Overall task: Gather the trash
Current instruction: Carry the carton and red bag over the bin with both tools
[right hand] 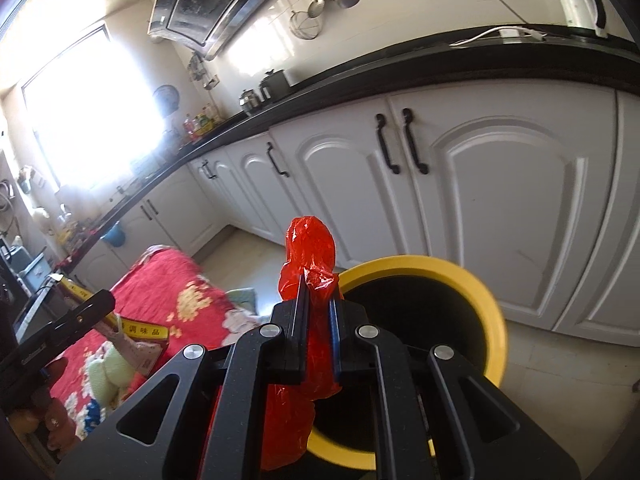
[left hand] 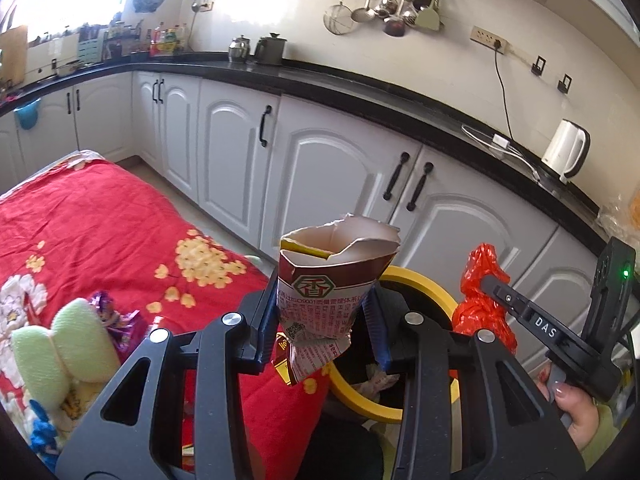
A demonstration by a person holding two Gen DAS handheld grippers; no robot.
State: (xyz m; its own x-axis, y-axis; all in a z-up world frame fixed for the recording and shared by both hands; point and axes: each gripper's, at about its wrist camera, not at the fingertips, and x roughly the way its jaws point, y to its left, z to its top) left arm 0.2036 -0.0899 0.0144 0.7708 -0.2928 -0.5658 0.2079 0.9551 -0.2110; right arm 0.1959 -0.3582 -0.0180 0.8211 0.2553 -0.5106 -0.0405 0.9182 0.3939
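Above the yellow-rimmed trash bin [right hand: 486, 300], beside the surface draped in a red floral cloth [left hand: 100, 232], both claws carry trash. Left claw [left hand: 322, 312] is partly closed, clamped on a torn paper seasoning packet [left hand: 328, 276]; pads press its printed mid-section, ripped mouth up, crumpled tail hanging below. Packet is light, thin, crushable, already deformed at the grip; stiff enough to stand upright between the pads. A mid-body hold looks best, the torn edge would likely rip further. It sits over the near edge of the bin rim, partly over the cloth.

Right claw [right hand: 318, 312] is nearly fully closed, pinching a crumpled red plastic bag [right hand: 310, 256]. The bag bunches above the pads and hangs loose below. Very light, soft, slippery film; a tight pinch on a gathered wad seems right, and it may cling to the pads on release. It hangs at the bin's left rim in the right wrist view, close to the opening.

More litter on the cloth: a purple foil wrapper [left hand: 116, 320] next to a green sponge [left hand: 76, 340], not yet collected.
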